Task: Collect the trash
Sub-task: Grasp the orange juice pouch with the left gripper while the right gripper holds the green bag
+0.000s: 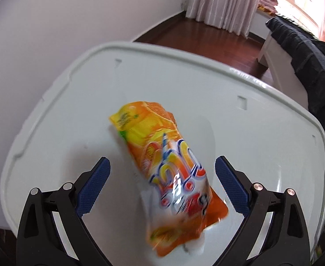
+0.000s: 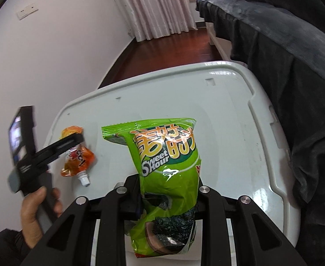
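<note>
The left gripper (image 1: 160, 166) stood wide open above the white table (image 1: 262, 137), its blue pads (image 1: 93, 186) on either side of the orange pouch (image 1: 162, 166) without touching it. The pouch lay flat on the table between the fingers, its white spout (image 1: 194, 249) at the near end, and it was blurred in the left wrist view. From the right wrist view the pouch (image 2: 79, 155) sat at the left part of the table (image 2: 229, 115), partly under the left gripper (image 2: 73, 139), which a hand (image 2: 37, 212) held. The right gripper (image 2: 169, 199) was clamped on the green bag (image 2: 167, 166), which stood up from its fingers above the table's near middle. A dark blanket (image 2: 284, 55) hung just right of the table.
</note>
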The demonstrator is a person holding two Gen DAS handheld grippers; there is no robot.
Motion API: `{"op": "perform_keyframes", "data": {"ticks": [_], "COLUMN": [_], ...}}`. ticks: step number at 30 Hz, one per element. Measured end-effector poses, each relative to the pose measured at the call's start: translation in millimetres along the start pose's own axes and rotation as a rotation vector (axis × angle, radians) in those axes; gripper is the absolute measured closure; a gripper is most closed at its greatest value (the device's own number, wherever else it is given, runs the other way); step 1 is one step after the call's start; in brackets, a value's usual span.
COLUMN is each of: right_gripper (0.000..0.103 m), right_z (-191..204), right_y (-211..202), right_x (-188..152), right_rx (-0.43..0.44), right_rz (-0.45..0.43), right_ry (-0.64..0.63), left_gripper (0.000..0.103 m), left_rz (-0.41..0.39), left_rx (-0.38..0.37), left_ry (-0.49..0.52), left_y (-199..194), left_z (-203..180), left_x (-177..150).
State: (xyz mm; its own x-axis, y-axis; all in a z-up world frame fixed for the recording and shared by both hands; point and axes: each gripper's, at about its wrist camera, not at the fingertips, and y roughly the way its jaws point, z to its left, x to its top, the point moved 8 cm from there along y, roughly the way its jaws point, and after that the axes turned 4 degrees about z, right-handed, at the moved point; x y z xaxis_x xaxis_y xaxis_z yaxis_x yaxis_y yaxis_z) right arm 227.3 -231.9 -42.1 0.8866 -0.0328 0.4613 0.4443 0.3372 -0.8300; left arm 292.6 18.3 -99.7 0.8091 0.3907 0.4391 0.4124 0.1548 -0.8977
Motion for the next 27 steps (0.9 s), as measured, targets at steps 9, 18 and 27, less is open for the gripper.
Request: {"op": "perform_keyframes", "data": {"ticks": [9, 18, 27], "right_gripper": [0.077, 0.077, 0.077], "right_z": [8, 10, 10], "right_y": [-1, 2, 7], "right_x": [11, 12, 10], "right_rx": [0.051, 0.049, 0.03], "right_rz": [-0.014, -0.008, 0.003], "right_ry": [-0.001, -0.008, -0.019], "left_gripper": [0.01, 0.006, 0.029], "left_rz": [0.043, -0.014, -0.043], "left_rx": [0.063, 0.058, 0.031], "left_ry": [0.003, 0.023, 0.116], "left_y": [25, 22, 15], "left_z": [-1, 2, 2], "left_x": [-7, -13, -16]}}
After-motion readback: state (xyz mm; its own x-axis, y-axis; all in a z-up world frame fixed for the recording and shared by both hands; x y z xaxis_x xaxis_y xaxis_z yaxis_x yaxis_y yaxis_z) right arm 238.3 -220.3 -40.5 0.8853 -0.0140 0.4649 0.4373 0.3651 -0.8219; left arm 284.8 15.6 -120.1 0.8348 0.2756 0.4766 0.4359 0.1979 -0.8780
